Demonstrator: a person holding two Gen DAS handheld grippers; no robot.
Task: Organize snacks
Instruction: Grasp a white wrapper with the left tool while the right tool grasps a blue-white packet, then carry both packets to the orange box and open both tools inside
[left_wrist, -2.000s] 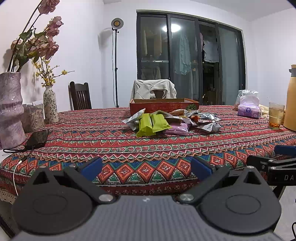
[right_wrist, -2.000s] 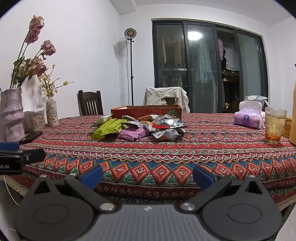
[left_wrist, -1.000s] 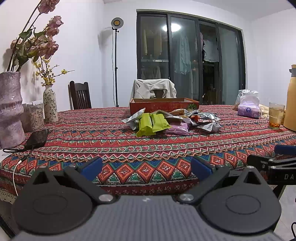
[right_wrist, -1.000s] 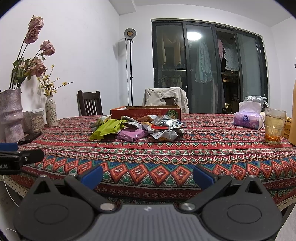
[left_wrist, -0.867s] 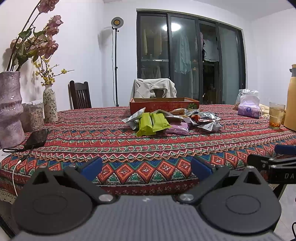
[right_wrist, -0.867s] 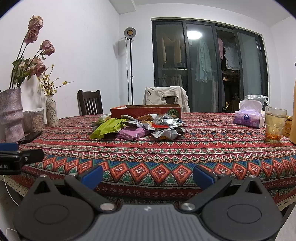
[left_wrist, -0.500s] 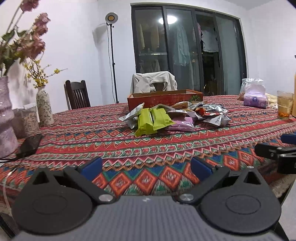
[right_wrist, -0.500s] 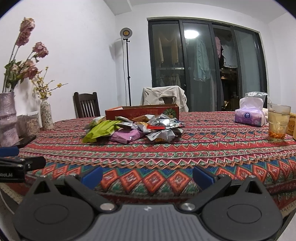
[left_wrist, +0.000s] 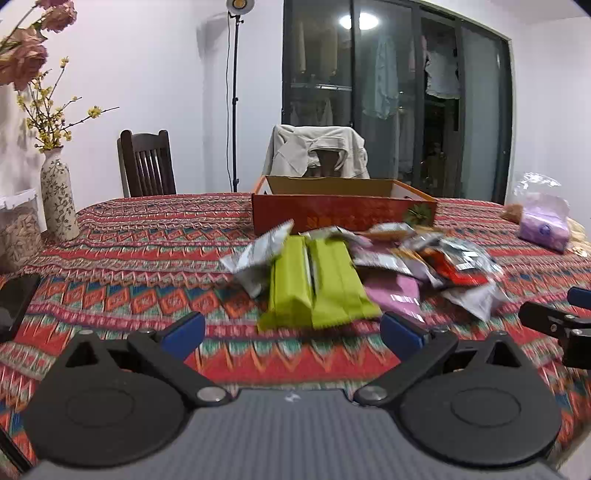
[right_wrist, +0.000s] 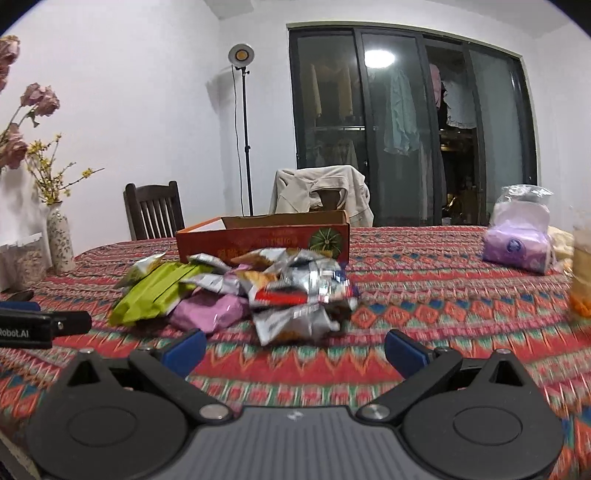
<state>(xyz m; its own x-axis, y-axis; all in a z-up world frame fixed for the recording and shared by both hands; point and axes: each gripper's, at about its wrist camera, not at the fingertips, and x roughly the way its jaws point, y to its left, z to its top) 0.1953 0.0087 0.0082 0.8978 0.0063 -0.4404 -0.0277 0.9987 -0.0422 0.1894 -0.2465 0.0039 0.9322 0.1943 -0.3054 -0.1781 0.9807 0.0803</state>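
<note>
Both grippers have come forward over the table edge since two seconds ago, and the snack pile now fills far more of each view than it did then. Our left gripper (left_wrist: 291, 334) hovers above the patterned tablecloth (left_wrist: 147, 295) with its blue-tipped fingers (left_wrist: 183, 334) spread wide and nothing between them. Just ahead of it lie two green packets (left_wrist: 317, 284) side by side, their near ends pointing at the gap between the fingers. A silver packet (left_wrist: 258, 258) leans against the left green one, and a pink packet (left_wrist: 395, 291) lies just to the right of the pair.

Our right gripper (right_wrist: 295, 350) is likewise wide open and empty, held above the cloth. Straight ahead of it sits a crumpled silver packet (right_wrist: 295, 321) at the near edge of the snack pile (right_wrist: 240, 291), with a red and silver packet (right_wrist: 295, 288) on top behind it. From this side the green packets sit at the left of the heap, with the pink one beside them.

Behind the pile, touching or nearly touching its far edge, stands the open orange cardboard box (left_wrist: 343, 212); we cannot see whether anything lies inside it. A purple tissue pack (right_wrist: 517, 247) rests well off to the right, and a small patterned vase (left_wrist: 57, 195) with yellow sprigs stands at the far left. A dark phone (left_wrist: 16, 299) lies near the left edge. Each gripper's tip shows at the margin of the other's view, level with the near side of the pile.
</note>
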